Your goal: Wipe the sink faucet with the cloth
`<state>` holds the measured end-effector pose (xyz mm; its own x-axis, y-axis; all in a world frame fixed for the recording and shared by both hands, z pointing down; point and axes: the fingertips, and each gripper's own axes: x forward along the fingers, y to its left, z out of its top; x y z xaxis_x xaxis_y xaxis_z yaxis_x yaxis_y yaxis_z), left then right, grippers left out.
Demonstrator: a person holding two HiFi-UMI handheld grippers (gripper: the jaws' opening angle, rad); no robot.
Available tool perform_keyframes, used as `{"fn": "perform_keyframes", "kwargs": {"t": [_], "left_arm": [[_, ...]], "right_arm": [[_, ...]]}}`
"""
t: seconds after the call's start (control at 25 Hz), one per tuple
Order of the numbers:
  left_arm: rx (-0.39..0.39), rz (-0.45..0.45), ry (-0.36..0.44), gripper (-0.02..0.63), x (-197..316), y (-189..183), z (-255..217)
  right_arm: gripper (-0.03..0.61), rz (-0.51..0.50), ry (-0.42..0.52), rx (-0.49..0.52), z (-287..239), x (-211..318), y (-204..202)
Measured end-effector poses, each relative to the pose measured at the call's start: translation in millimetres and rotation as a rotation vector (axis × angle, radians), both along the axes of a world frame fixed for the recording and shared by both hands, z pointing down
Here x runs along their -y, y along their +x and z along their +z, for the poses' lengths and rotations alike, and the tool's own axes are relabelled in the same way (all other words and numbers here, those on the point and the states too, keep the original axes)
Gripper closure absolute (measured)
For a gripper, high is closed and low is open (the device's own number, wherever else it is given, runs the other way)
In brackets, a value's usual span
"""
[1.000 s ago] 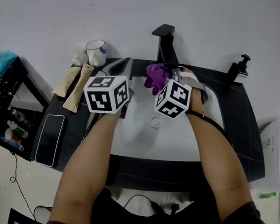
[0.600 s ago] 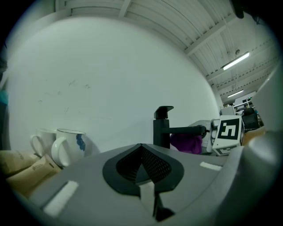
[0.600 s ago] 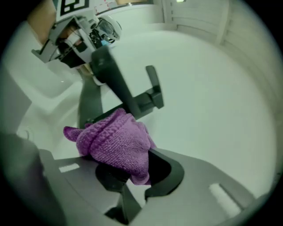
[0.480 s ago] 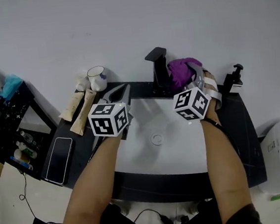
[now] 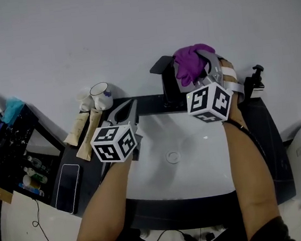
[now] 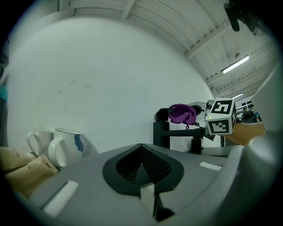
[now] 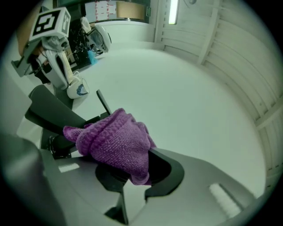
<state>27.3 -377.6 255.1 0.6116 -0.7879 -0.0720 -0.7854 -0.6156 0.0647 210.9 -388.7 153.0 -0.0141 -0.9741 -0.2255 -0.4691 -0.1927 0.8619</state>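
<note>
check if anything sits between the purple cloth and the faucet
Nothing visible does. The right gripper holds the purple cloth right at the top of the black faucet, with no object between them. The left gripper sits shut and empty off to the left, clear of that path.

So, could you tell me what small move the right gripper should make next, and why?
Probably ease the right gripper down slightly so the purple cloth rubs the top of the black faucet: its jaws clamp the cloth right beside that top, and contact isn't clear.
</note>
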Motion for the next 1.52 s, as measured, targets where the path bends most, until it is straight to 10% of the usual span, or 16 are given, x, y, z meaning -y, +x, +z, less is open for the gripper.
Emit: {"fn": "perform_keyframes", "kwargs": {"t": [1.04, 1.52], "left_arm": [[-0.002, -0.006, 0.011, 0.597, 1.3, -2.1, -3.5], [0.017, -0.002, 0.039, 0.597, -3.9, 2.4, -10.7]], "right_arm": [[0.514, 0.046, -0.351, -0.222, 137.9, 33.6, -5.9], [0.511, 0.073, -0.416, -0.119, 151.1, 12.0, -0.8]]}}
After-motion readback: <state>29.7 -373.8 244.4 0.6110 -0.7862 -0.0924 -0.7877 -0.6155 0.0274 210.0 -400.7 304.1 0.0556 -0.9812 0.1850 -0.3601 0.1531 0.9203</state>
